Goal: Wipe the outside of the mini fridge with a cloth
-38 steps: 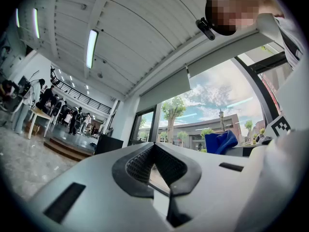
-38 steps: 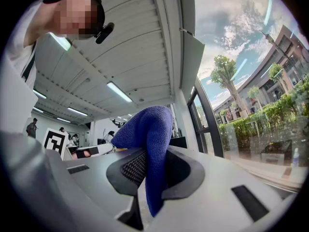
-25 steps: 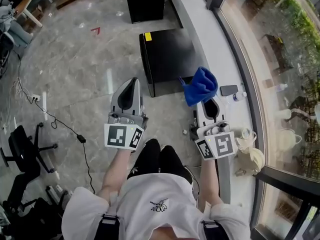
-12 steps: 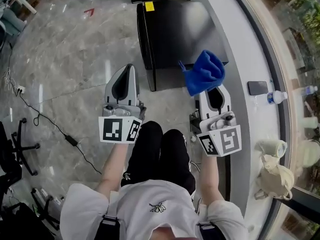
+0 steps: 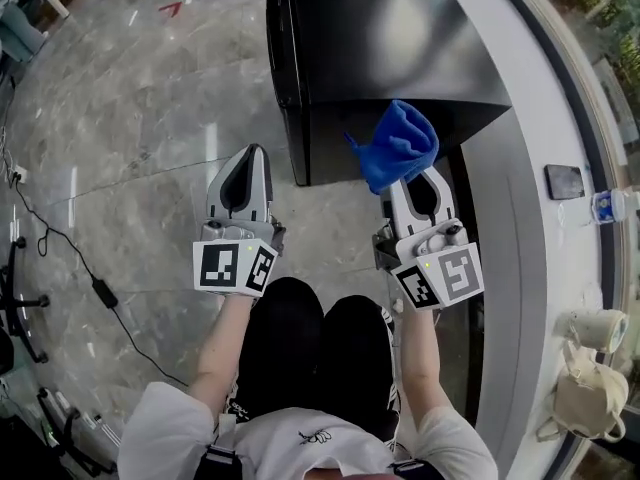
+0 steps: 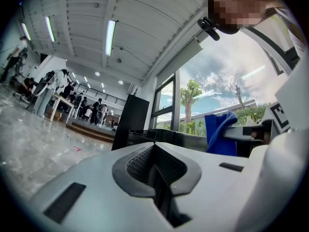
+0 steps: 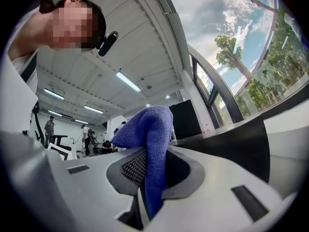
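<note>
A black mini fridge (image 5: 370, 48) stands on the floor against a white ledge, straight ahead of me. My right gripper (image 5: 412, 180) is shut on a blue cloth (image 5: 395, 146), which bunches up above the jaws just short of the fridge's near top edge. In the right gripper view the blue cloth (image 7: 150, 144) rises from between the closed jaws. My left gripper (image 5: 254, 153) is shut with nothing in it, held over the floor left of the fridge's near corner. The left gripper view shows the fridge (image 6: 159, 138) ahead and the cloth (image 6: 219, 133) to the right.
A white ledge (image 5: 540, 158) runs along the window on the right, with a phone (image 5: 566, 181), a water bottle (image 5: 612, 206) and a cream bag (image 5: 588, 393) on it. A cable (image 5: 95, 283) and office chair legs (image 5: 15, 298) lie on the grey marble floor at left.
The fridge has come much closer and lower in the head view as I stepped toward it. Both grippers kept their pose, the right one still holding the cloth.
</note>
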`<state>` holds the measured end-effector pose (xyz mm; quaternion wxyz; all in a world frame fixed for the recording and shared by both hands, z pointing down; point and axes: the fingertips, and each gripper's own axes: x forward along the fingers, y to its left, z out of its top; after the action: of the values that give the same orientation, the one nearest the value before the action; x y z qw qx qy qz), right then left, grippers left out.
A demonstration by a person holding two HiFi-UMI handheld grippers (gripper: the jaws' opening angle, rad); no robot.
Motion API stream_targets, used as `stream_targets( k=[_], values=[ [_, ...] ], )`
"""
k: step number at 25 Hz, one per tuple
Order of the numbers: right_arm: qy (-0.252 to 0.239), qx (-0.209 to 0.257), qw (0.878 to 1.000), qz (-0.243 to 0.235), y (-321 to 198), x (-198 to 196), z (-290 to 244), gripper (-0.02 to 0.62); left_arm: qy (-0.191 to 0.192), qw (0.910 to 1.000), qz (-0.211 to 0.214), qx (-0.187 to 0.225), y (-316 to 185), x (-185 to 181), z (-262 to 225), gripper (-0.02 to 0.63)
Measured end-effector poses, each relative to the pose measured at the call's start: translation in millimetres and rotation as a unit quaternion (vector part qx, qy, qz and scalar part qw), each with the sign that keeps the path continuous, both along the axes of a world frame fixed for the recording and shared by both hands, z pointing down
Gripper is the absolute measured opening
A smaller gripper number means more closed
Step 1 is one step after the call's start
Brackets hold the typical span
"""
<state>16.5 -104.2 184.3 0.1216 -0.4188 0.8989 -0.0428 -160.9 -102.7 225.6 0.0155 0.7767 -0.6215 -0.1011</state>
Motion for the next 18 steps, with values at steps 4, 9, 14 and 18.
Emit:
stream_targets(
  k=[4,9,14,18],
  values=[
    [0.011,-0.010,1.000,-0.006,-7,2,27,0.081,-0.009,0.9998,0.017,-0.006,-1,13,15,0.005],
    [-0.005,0.027,0.999,-0.032,-10,12,53,0.081,-0.006,0.9995,0.025,0.018,-16,42,43,0.005],
    [-0.021,0.049,0.997,-0.053,-13,10,68,0.081,-0.011,0.9989,0.036,0.028,-18,52,62,0.005],
    [-0.023,0.073,0.994,-0.076,-4,-17,64,0.080,-0.002,0.9989,0.036,0.032,-13,42,74,0.005]
  ],
)
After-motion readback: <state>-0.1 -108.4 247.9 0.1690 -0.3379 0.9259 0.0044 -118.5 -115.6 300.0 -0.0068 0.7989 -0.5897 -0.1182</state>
